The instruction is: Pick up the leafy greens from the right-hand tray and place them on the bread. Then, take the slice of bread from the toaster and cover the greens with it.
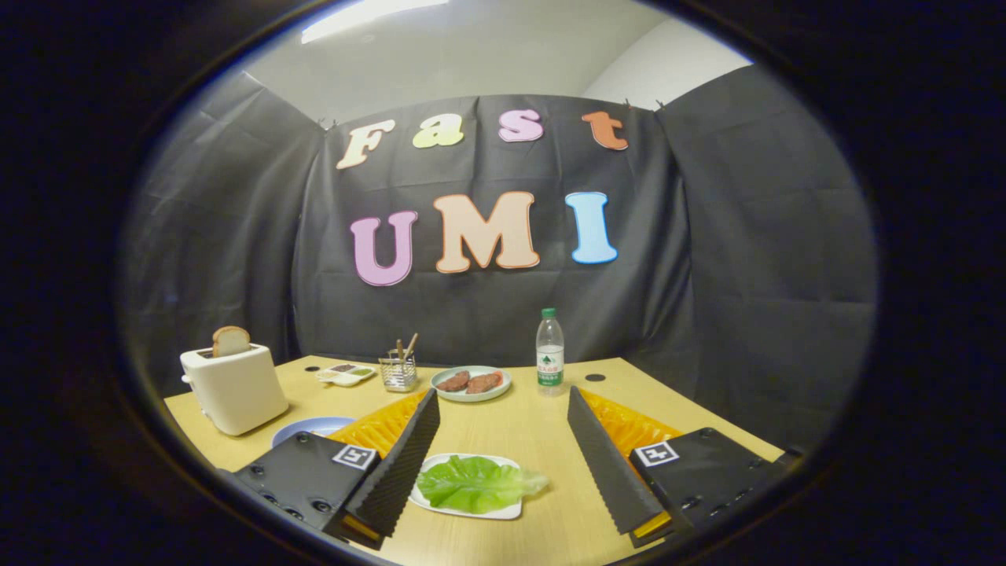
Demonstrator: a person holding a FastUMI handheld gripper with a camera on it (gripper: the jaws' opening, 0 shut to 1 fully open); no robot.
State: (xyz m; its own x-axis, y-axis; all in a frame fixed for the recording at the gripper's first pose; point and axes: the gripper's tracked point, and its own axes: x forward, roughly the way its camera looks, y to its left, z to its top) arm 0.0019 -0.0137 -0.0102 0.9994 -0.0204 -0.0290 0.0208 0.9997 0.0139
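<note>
A green lettuce leaf [476, 483] lies on a small white tray [503, 512] on the wooden table, between my two fingers and closer to the left one. My gripper [503, 397] stands open above the table, with nothing held. A cream toaster [235, 387] sits beyond the left finger, with a slice of bread [230, 340] sticking upright out of its slot. A blue plate [309, 428] peeks out beside the left finger, between it and the toaster; what lies on it is hidden.
Beyond the fingers stand a pale plate with two reddish meat patties [471, 383], a water bottle [549, 350], a wire holder with sticks [399, 370] and a small sauce dish [345, 374]. The table ends at the black cloth wall.
</note>
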